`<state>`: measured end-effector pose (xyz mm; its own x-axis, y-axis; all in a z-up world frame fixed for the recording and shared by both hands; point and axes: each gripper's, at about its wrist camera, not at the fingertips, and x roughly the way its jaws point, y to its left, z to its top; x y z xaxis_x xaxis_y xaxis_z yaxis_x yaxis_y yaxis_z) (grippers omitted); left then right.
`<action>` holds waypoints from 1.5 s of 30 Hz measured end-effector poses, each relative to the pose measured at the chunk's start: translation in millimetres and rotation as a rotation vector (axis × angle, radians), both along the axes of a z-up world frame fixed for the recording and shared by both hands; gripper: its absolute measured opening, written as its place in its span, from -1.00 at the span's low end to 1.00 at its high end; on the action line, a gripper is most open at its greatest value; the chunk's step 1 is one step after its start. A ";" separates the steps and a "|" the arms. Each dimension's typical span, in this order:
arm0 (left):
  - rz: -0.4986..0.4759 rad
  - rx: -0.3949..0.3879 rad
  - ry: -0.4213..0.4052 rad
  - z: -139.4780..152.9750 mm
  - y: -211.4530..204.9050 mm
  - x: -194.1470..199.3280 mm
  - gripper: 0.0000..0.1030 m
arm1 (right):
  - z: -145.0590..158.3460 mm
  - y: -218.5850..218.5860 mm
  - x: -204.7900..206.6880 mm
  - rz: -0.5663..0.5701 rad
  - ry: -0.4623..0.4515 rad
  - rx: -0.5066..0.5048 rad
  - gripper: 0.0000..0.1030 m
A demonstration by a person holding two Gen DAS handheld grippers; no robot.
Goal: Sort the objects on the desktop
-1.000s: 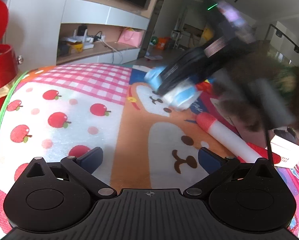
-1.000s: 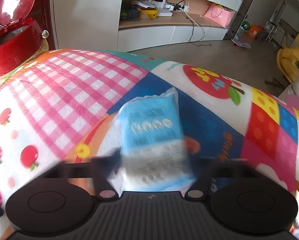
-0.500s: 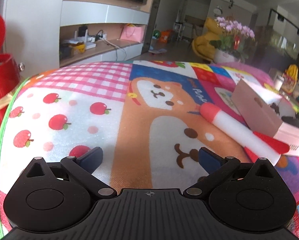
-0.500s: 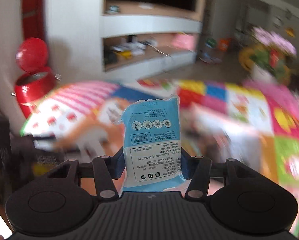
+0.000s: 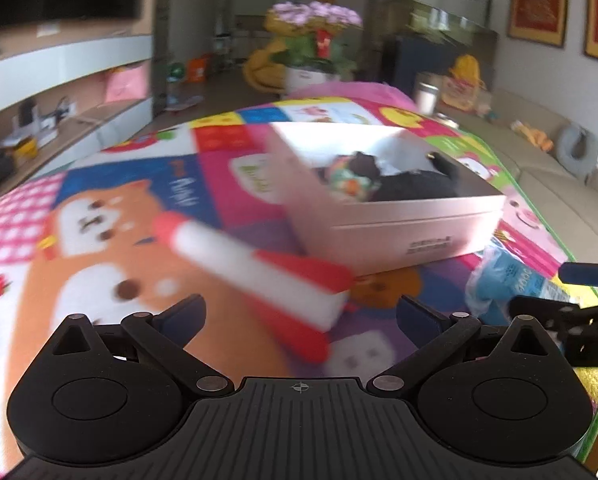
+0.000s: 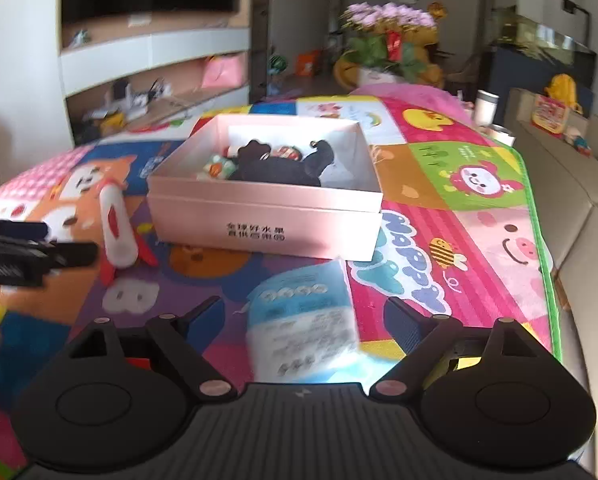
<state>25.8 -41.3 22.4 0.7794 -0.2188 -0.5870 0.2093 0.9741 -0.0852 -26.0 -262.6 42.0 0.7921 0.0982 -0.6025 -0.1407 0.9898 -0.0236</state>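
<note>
The blue wipes packet (image 6: pixel 303 320), clamped a second ago, lies loose on the play-mat bench (image 6: pixel 479 240) just short of the pink box (image 6: pixel 267 224) as the right hand-held gripper (image 6: pixel 303 316) opens; left hand-held gripper (image 5: pixel 299 316) open, empty.

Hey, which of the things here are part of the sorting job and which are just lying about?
Part of the job:
blue packet
toy rocket
pink box
black plush toy in the box

Just lying about:
flower pot
white cup
pink bag on the shelf
</note>
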 end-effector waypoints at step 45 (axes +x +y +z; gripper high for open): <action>0.266 -0.193 0.006 -19.3 109.6 -24.3 1.00 | 26.6 62.3 225.0 -0.010 0.163 -0.250 0.42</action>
<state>1.4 68.3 3.1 0.8209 -0.1157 -0.5592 -0.0515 0.9603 -0.2743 199.0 -200.3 68.6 0.6831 -0.0762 -0.7263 -0.1532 0.9574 -0.2446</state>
